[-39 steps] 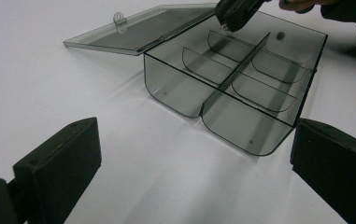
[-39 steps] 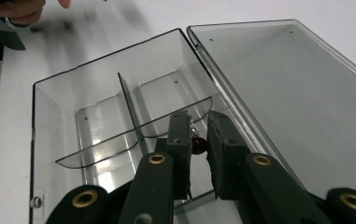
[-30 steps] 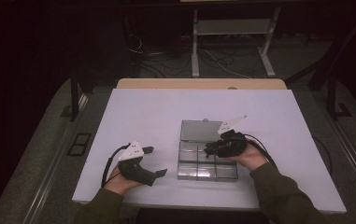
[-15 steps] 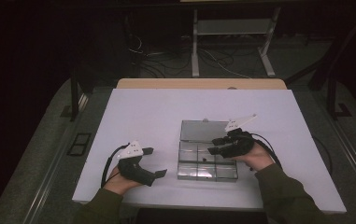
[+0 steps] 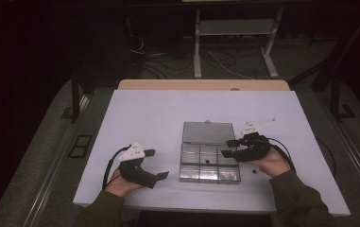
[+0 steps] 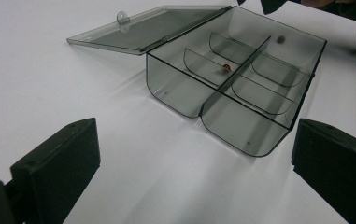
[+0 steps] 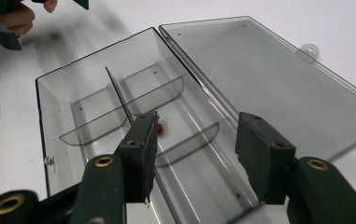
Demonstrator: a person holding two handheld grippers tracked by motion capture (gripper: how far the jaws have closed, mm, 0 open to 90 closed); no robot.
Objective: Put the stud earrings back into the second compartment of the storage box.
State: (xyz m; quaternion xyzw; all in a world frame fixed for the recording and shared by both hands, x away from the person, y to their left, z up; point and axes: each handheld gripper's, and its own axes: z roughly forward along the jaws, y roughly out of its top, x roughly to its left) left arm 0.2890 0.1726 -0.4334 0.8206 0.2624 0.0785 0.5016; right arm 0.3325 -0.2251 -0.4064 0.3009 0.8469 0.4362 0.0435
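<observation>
The right gripper (image 5: 229,147) hung over the right edge of the open clear compartment box (image 5: 209,163), its jaws just having spread, with nothing between them. A small red bead (image 7: 160,126) lay in a middle compartment. The left gripper (image 5: 157,164) rested apart on the white table (image 5: 140,118), jaws wide and empty.

The left gripper (image 5: 156,164) sat at seven o'clock, its jaws wide apart and holding nothing. The right gripper (image 5: 228,147) was at four o'clock, pointing to nine o'clock. Its jaws had just been opening, with nothing between them.
</observation>
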